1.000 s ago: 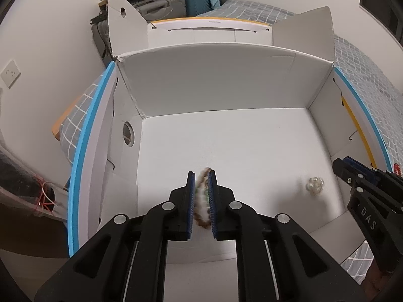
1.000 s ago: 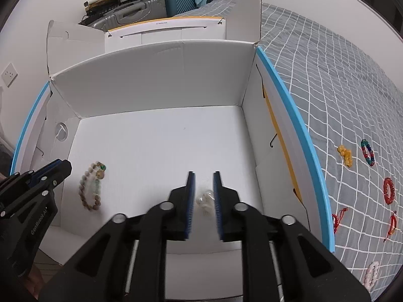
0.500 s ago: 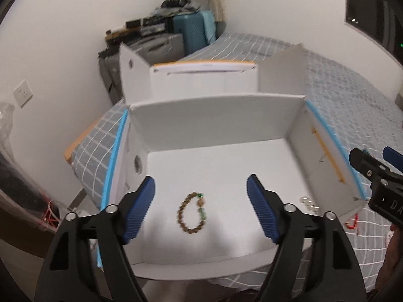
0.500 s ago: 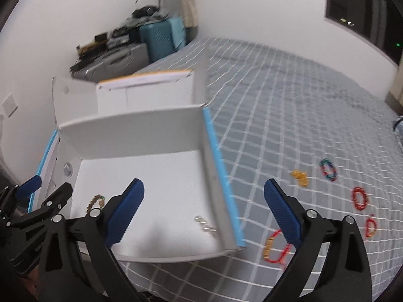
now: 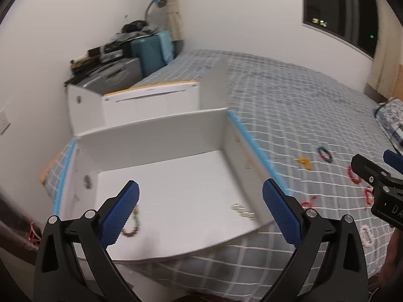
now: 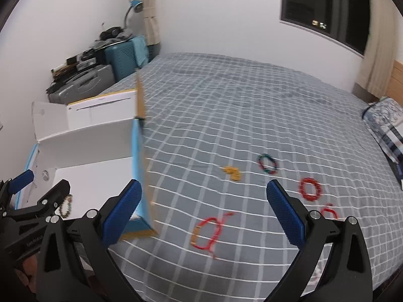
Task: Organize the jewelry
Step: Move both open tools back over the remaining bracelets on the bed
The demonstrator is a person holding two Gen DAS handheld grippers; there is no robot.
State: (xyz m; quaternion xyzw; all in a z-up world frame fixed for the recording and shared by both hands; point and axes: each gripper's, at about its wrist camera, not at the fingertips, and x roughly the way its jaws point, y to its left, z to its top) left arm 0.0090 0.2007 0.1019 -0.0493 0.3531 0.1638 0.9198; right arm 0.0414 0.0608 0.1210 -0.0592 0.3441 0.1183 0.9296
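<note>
1. The left gripper (image 5: pixel 200 207) is wide open and holds nothing. It hangs above the white box (image 5: pixel 161 130). The brown bead bracelet (image 5: pixel 132 224) lies on the box floor, and the left blue pad hides part of it.
2. The little clear beads (image 5: pixel 243 212) lie in the box close to its right wall. A bump on the box could make them roll.
3. The right gripper (image 6: pixel 205 210) is wide open too, with nothing in it. It hangs over the grey bed (image 6: pixel 226 115), where more jewelry waits.
4. The red string bracelet (image 6: pixel 207 231) is closest. It is thin and flat, so the fingers might pinch the blanket too, or let it slip.
5. The yellow piece (image 6: pixel 233 172), the green-and-red bracelet (image 6: pixel 267 163) and the red bead bracelet (image 6: pixel 310 188) look blurry. Another red piece (image 6: pixel 328 210) peeks out behind the right finger.
</note>
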